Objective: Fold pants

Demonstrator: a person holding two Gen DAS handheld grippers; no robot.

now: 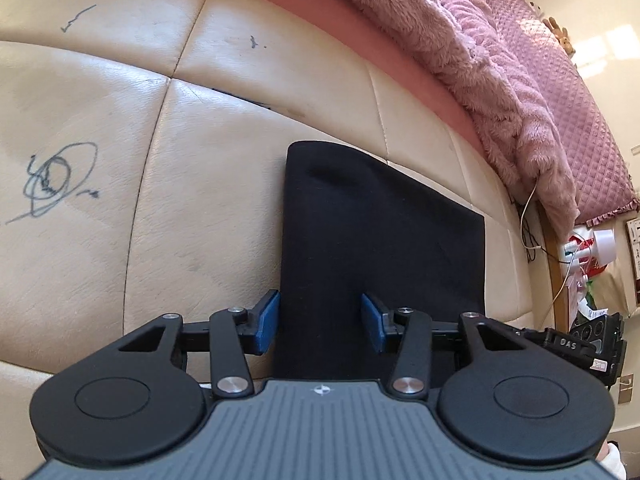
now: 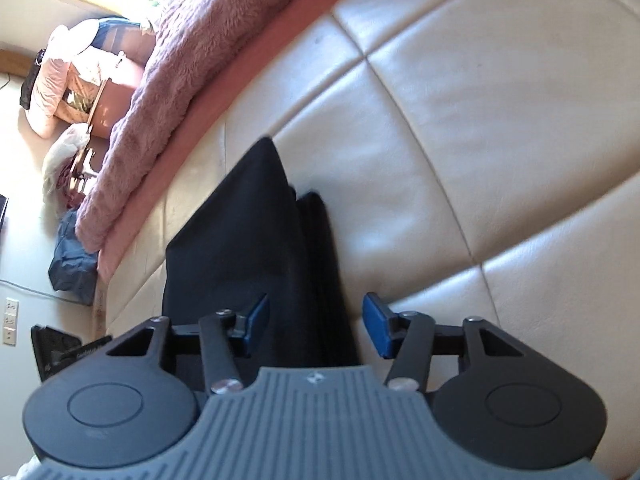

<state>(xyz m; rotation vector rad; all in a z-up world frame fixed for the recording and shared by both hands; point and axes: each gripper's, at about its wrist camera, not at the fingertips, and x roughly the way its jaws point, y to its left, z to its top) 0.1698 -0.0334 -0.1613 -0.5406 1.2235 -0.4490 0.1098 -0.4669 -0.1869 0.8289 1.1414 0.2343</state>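
Both pairs of blue-padded fingers stand apart and grip nothing: those of the left gripper (image 1: 320, 322) straddle the near left edge of the pants (image 1: 380, 248), and those of the right gripper (image 2: 316, 326) straddle the near right edge. Folded into a compact black rectangle, the pants lie flat on a cream leather cushion (image 1: 100, 120) divided by stitched seams. From the right wrist the stacked layers show along the pants' right edge, at about 1 o'clock from the fingers. From the left wrist the top layer looks smooth, with one shallow dent near its far end. Only the left view shows pen scribbles (image 1: 56, 180) on the leather at 9 o'clock. A fluffy pink blanket (image 1: 480, 60) runs along the far side of the cushion, toward 1 o'clock in the left view and 11 o'clock in the right. The left view alone shows a quilted pink cover (image 1: 568, 92) beyond it, a white cable (image 1: 528, 216) and clutter against the wall at 3 o'clock. The right view alone shows sunlit floor at 9 o'clock, a blue bundle (image 2: 74, 264) and wall sockets (image 2: 10, 320).
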